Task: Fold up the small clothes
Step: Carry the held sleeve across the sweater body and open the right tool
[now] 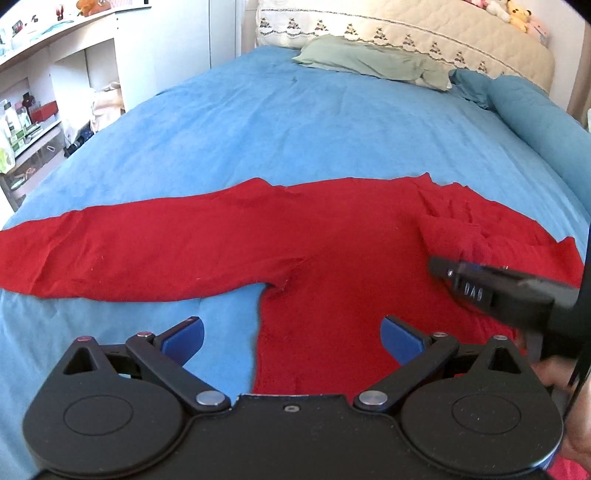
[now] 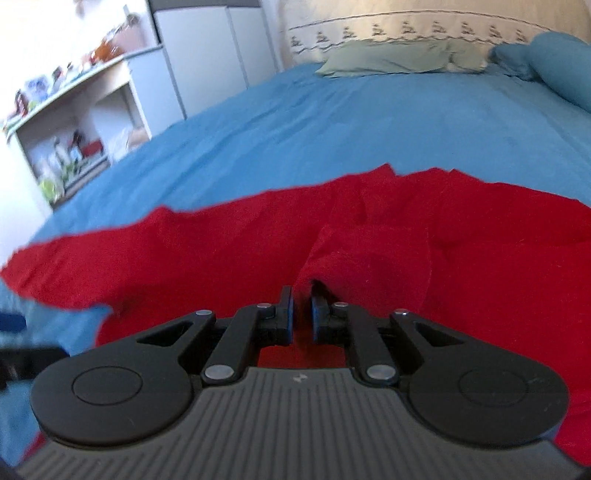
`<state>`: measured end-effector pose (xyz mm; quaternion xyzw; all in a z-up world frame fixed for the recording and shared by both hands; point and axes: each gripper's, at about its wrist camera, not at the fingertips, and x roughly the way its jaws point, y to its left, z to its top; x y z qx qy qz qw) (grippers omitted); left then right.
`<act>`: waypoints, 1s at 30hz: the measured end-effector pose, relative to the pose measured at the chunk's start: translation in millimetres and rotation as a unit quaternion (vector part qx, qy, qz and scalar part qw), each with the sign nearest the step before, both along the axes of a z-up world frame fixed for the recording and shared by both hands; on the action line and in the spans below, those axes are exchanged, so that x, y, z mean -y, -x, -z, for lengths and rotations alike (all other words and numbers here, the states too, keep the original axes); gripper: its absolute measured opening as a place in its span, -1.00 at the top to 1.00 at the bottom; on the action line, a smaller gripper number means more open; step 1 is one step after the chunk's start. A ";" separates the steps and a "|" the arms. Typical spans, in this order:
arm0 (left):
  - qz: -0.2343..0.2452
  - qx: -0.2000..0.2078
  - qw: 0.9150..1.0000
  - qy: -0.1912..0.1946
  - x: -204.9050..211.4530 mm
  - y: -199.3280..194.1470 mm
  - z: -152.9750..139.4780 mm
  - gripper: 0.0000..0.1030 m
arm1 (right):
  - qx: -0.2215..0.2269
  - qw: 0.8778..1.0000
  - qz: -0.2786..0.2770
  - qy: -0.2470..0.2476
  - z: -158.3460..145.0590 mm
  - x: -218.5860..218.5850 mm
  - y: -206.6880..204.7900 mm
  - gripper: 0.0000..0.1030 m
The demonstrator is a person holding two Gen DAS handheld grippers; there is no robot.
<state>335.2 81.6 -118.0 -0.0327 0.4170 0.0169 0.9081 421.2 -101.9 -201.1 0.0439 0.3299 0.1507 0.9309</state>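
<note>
Sweater (image 1: 332, 251) spread flat across near part of bed (image 1: 295, 129) | one sleeve (image 1: 129, 251) stretched out left | left gripper (image 1: 291, 338) over sweater's lower body edge | right gripper (image 2: 302, 314) to its right, on bunched fold | pillow (image 1: 373, 61) at far end, before headboard (image 1: 406, 33) | shelves (image 1: 44, 92) left of bed

- We see the red top (image 1: 332, 258) as soft matt knit cloth, faintly fuzzy.
- The blue sheet (image 1: 258, 129) under it looks like matt cloth with a brushed nap.
- Our left gripper (image 1: 291, 334) is matt black plastic with shiny metal pivot pins; its pads (image 1: 184, 338) look like smooth blue plastic.
- At 3 o'clock in the left view, the right gripper (image 2: 302, 314) is black plastic too, with a ribbed grey body.
- The green pillow (image 1: 369, 59) at 12 o'clock is plain matt cloth.
</note>
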 end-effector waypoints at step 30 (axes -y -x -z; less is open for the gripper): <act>0.155 0.043 0.983 -0.092 125.7 -103.1 60.1 -0.99 | -0.001 0.998 0.063 0.006 -38.1 143.1 110.8 -0.83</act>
